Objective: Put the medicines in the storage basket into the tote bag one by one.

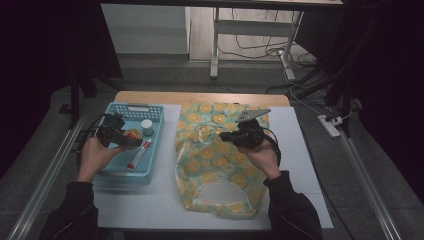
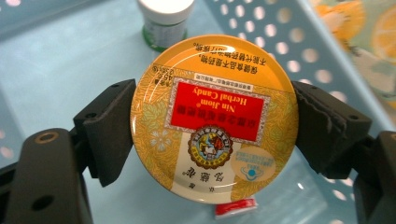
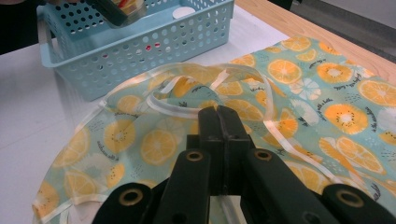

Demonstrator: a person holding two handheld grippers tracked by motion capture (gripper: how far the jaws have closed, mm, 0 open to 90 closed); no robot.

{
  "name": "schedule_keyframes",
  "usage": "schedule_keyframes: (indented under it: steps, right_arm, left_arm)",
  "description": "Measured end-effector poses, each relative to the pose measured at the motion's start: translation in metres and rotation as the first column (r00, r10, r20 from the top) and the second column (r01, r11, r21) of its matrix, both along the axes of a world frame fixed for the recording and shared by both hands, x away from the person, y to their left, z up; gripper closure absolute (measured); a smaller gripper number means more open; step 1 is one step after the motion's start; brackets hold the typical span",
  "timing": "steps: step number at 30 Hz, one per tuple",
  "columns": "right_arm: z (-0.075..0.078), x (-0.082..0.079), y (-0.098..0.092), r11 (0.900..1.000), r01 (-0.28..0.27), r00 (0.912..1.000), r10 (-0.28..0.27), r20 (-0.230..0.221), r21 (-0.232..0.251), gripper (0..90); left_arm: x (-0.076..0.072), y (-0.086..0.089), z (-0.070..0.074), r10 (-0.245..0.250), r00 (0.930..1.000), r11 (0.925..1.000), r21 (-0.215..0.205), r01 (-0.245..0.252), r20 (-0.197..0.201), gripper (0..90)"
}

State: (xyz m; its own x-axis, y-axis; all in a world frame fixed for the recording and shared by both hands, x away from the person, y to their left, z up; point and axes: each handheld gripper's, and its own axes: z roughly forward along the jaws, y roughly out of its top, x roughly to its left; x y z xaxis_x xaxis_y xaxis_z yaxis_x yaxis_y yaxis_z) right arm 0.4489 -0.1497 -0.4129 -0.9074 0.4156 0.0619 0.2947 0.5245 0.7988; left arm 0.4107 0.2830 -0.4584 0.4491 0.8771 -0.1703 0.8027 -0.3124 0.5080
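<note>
Left gripper (image 2: 212, 140): the jaws are spread wide and pressed on opposite edges of a round candy tin (image 2: 214, 119), held above the floor of the blue basket (image 1: 112, 172) near the table's left edge. Right gripper (image 3: 223, 122): the jaws are closed flat together on a translucent handle strap (image 3: 261, 86) of the fruit-print bag (image 3: 327, 112), which lies at the table's centre. For the step in hand, judged to be carrying the tin to the bag, the tin is best kept level and squeezed across its full width, while the strap is raised so that the mouth is opened. The tin is a hard, glossy, flat metal disc with a yellow and red printed lid. The bag is a thin, limp, wrinkled sheet. The basket is rigid perforated plastic, and a white-capped jar (image 2: 164, 21) and a red-tipped tube (image 1: 139, 154) are left in it.
</note>
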Motion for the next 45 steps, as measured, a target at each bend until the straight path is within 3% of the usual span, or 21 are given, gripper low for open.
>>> schedule_keyframes:
  steps: [11, 21, 27, 45]
  right_arm:
    - [0.0, 0.0, 0.0, 1.0, 0.0, 1.0, 0.0, 0.007, 0.003, 89.8]
    - [0.001, -0.001, 0.0, 1.0, 0.0, 0.9999, 0.0, 0.011, 0.004, 89.9]
    - [0.001, -0.001, -0.001, 1.0, 0.001, 0.9999, -0.001, 0.012, 0.005, 89.9]
    - [0.0, 0.0, -0.001, 1.0, 0.006, 0.9999, -0.006, 0.013, 0.001, 89.9]
  left_arm:
    - [-0.021, -0.02, 0.014, -0.08, 0.9958, 0.9965, -0.021, 0.081, 0.043, 20.5]
    - [-0.037, -0.049, 0.026, -0.171, 0.9823, 0.9847, -0.021, 0.173, 0.077, 20.5]
    - [-0.044, -0.067, 0.029, -0.221, 0.9712, 0.9737, -0.036, 0.225, 0.089, 20.5]
    - [-0.055, -0.123, 0.029, -0.364, 0.9265, 0.9281, -0.046, 0.369, 0.095, 20.5]
